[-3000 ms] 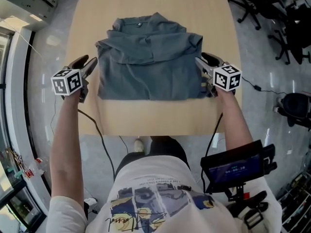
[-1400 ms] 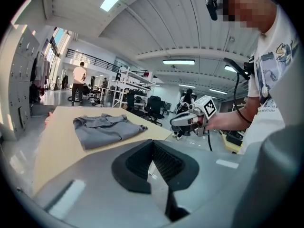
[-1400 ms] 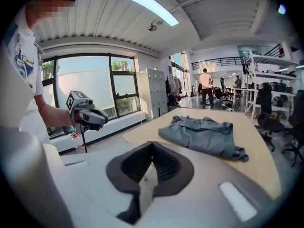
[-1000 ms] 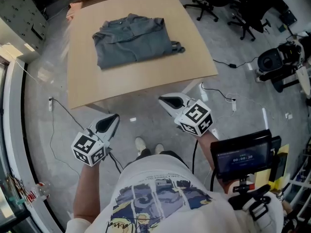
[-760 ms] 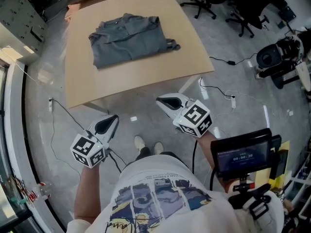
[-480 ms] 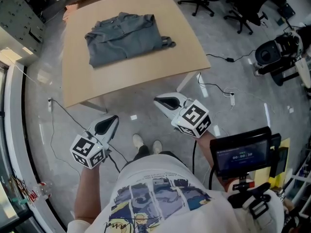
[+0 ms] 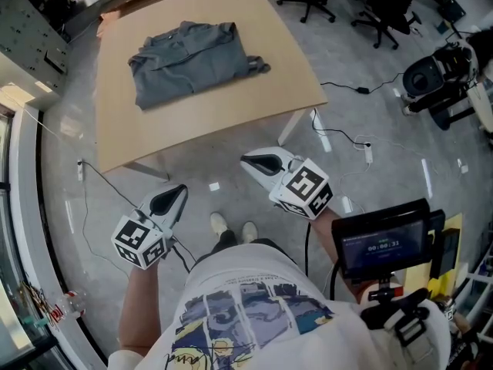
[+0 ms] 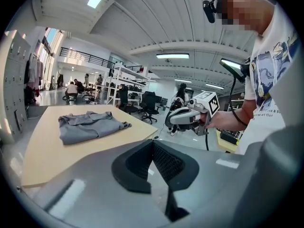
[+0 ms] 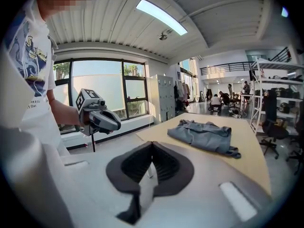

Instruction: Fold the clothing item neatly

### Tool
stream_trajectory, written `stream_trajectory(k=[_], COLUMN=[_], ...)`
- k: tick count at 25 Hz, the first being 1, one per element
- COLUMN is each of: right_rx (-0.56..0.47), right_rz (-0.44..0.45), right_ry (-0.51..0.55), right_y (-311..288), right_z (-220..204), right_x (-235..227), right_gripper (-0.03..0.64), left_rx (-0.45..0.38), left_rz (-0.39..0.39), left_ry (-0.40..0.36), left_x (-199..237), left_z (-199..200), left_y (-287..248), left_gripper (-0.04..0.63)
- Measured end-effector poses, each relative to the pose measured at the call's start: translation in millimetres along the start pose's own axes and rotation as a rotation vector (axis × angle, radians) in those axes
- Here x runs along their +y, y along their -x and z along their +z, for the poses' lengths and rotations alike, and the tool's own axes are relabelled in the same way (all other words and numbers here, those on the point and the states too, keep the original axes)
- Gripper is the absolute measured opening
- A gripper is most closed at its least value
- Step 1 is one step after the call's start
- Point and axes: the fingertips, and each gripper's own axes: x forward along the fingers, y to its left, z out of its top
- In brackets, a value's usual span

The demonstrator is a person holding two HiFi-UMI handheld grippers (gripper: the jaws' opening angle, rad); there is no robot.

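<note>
**Q:** Head view?
**A:** Grey garment [image 7: 189,62] lies folded on the tabletop [image 7: 231,122], well apart from the left hand-held gripper [image 7: 173,195] and the right hand-held gripper [image 7: 250,163].

**Q:** Left gripper view, then right?
**A:** Jaws together on each, nothing held. The fold looks done, but one end protrudes and is worth tucking.

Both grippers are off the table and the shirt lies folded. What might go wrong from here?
1. A loose end sticks out at the right side of the folded shirt, so the fold may not pass as neat.
2. Cables trail across the floor beside the table leg, near the person's shoes: a trip hazard.
3. The left gripper and right gripper are shut and empty; any touch-up needs them opened first.
</note>
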Motion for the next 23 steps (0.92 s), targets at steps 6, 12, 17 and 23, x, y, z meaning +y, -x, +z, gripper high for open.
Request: stream_trajectory(k=[6,12,17,23], right_rx=[0.004,0.008,0.018,0.025], right_rz=[-0.008,-0.014,-0.013,-0.015], right_ry=[-0.004,-0.011,-0.008,-0.011], right_y=[3.9,4.7,-0.8,-11.4], right_z=[-7.1,-11.0,-9.9,-9.3], right_x=[-2.8,-3.2,-5.4,-9.2], right_gripper=[0.003,0.003,0.003,0.003], left_rx=[0.011,0.017,0.016,0.012], left_rz=[-0.012,-0.023,-0.029,-0.036], left_ry=[0.005,0.001,0.008,0.012], left_x=[-4.0,-5.2,1.3,12.9], left_z=[-4.3,-4.2,-3.4,-2.7], left_y=[-7.9,-11.9,-15.1,-18.6], left_gripper=[0.006,0.006,0.006,0.006])
